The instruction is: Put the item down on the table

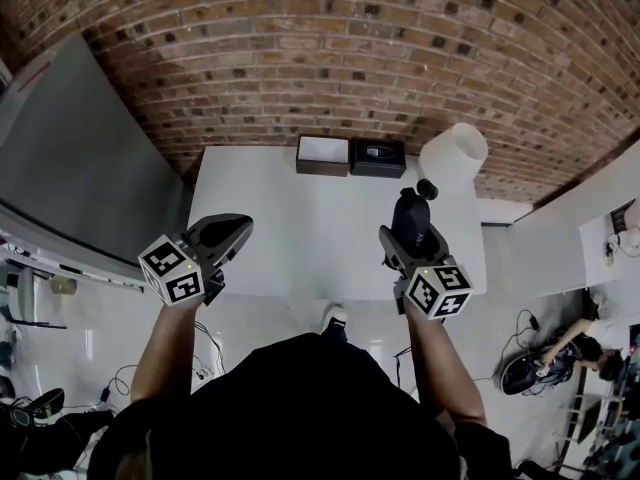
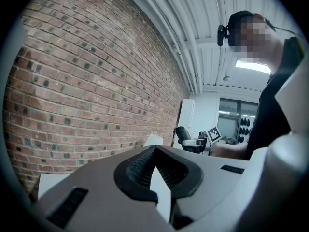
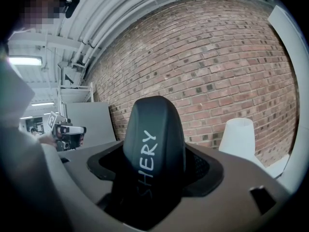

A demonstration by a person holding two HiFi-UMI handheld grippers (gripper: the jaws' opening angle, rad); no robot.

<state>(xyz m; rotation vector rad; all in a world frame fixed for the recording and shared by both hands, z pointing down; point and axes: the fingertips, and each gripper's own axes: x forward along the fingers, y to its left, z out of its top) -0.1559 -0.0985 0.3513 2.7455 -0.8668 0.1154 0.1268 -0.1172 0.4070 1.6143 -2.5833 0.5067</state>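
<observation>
The item is a black rounded object [image 1: 410, 213] with white lettering on its side [image 3: 153, 129]. My right gripper [image 1: 404, 236] is shut on it and holds it upright above the right part of the white table [image 1: 300, 218]. In the right gripper view the item fills the space between the jaws of this gripper [image 3: 154, 174]. My left gripper [image 1: 238, 230] hovers by the table's front left corner. Its jaws meet at the tips with nothing between them [image 2: 154, 150].
At the table's far edge stand a white-topped box [image 1: 322, 154] and a black box [image 1: 377, 156]. A white lampshade [image 1: 453, 158] stands at the back right by the brick wall. A grey panel [image 1: 70, 158] leans at the left. Cables lie on the floor.
</observation>
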